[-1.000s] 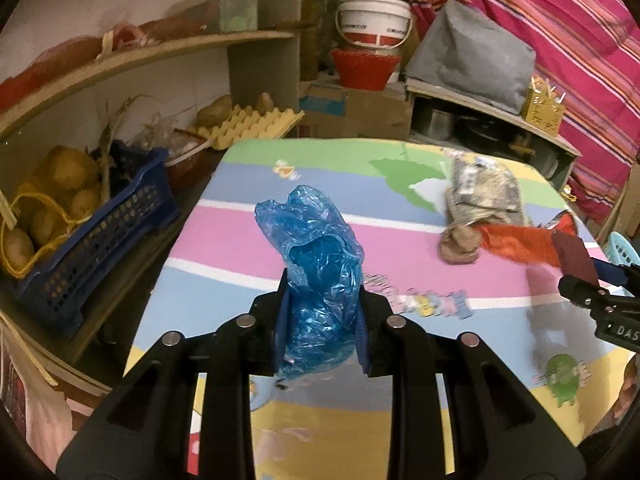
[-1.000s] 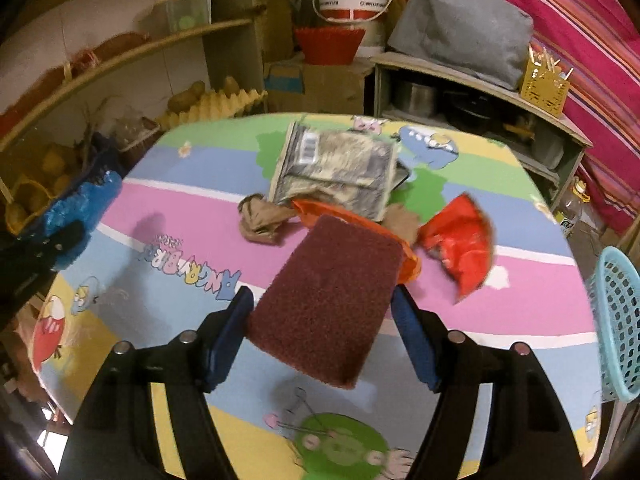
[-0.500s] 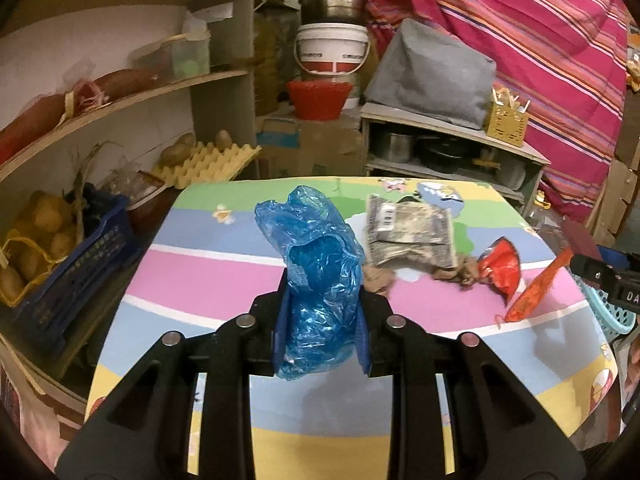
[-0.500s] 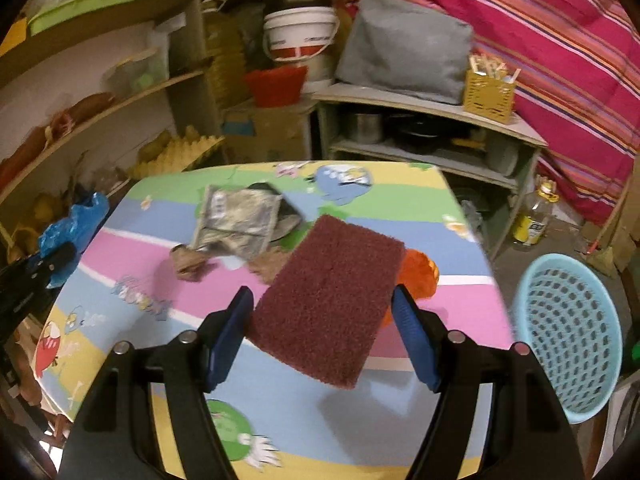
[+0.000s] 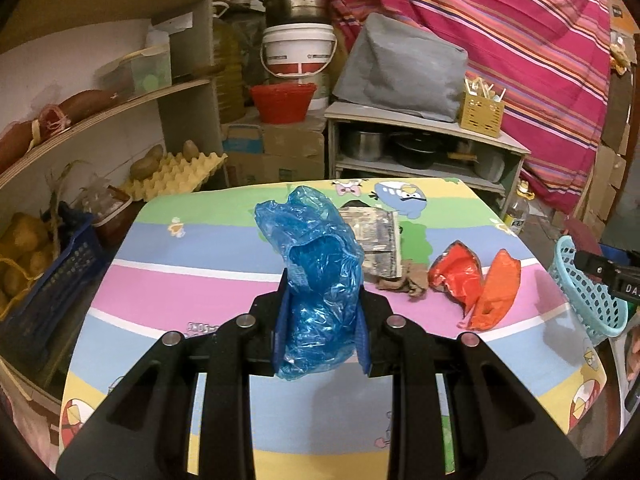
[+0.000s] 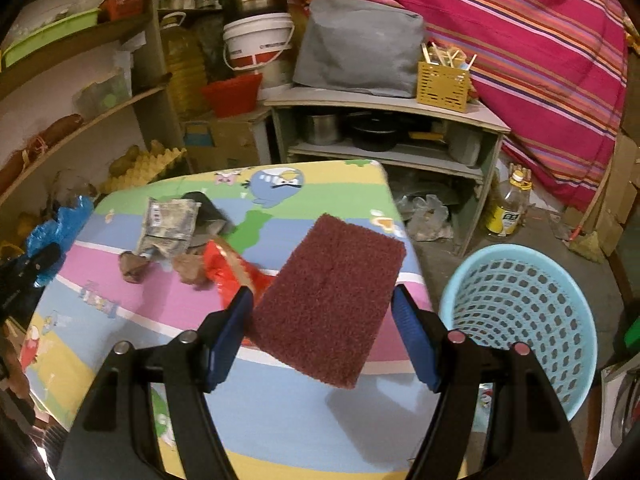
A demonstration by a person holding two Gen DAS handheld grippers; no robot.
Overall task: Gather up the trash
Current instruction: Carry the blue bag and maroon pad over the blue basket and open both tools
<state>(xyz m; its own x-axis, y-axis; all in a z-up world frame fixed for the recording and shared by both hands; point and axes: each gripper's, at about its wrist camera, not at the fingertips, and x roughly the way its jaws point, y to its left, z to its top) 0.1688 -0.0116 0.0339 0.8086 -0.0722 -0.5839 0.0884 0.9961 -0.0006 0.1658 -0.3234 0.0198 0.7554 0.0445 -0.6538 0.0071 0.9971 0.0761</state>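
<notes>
My left gripper (image 5: 320, 320) is shut on a crumpled blue plastic bag (image 5: 316, 272), held above the near part of the colourful table (image 5: 192, 280). My right gripper (image 6: 322, 320) is shut on a dark red scouring pad (image 6: 332, 300), held over the table's right edge, beside a light blue basket (image 6: 520, 320) on the floor; the basket also shows in the left wrist view (image 5: 588, 300). On the table lie a grey foil wrapper (image 6: 168, 228), brown crumpled paper (image 6: 132, 268), and a red wrapper (image 5: 456, 276) with an orange piece (image 5: 496, 292).
Shelves with potatoes, an egg tray (image 5: 172, 172) and a dark blue crate (image 5: 48, 280) stand left of the table. A low shelf with pots (image 6: 384, 136), a bucket (image 6: 256, 44) and a striped cloth are behind. An oil bottle (image 6: 508, 208) stands on the floor.
Both grippers have lifted and swung right with their loads. The right gripper has moved from over the table's middle to its right edge, bringing the blue basket into view.
</notes>
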